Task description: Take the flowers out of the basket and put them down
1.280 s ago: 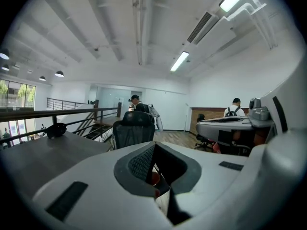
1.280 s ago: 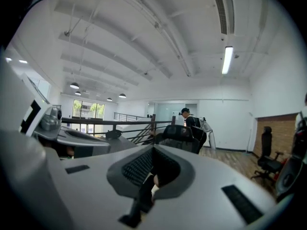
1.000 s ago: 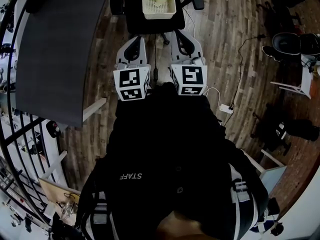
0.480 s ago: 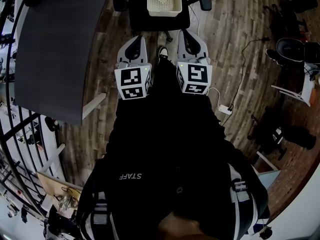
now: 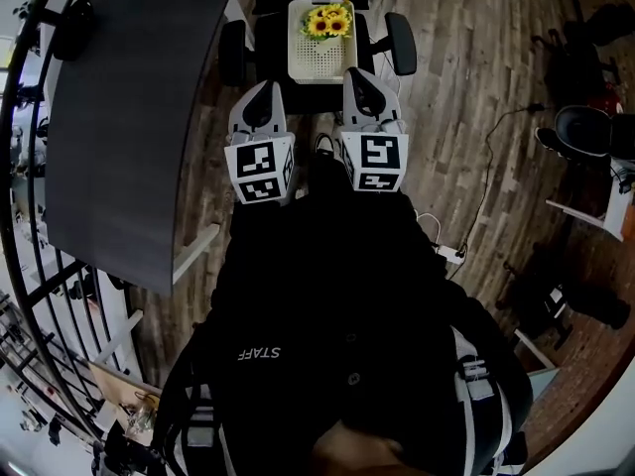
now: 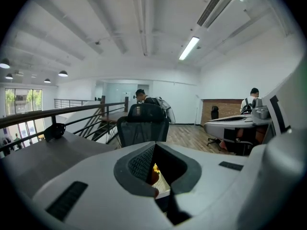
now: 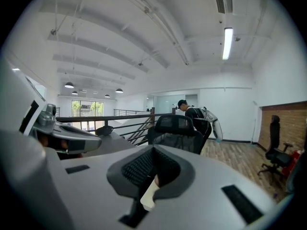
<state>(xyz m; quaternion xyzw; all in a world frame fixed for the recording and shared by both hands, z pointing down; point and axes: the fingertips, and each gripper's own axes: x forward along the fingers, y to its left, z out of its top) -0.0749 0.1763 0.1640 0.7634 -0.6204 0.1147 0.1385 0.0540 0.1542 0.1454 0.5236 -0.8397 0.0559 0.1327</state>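
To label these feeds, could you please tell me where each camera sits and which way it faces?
Head view: on the person's head, facing steeply down at the basket of flowers on a chair; torso, left claw, right claw show.
Left gripper view: on the left claw, facing along its jaws at the chair.
Right gripper view: likewise on the right claw.
Both glimpse the basket.

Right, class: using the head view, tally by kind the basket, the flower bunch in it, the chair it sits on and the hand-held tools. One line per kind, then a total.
basket: 1
bunch of sunflowers: 1
office chair: 1
tools: 2 (left tool, right tool)
Total: 5
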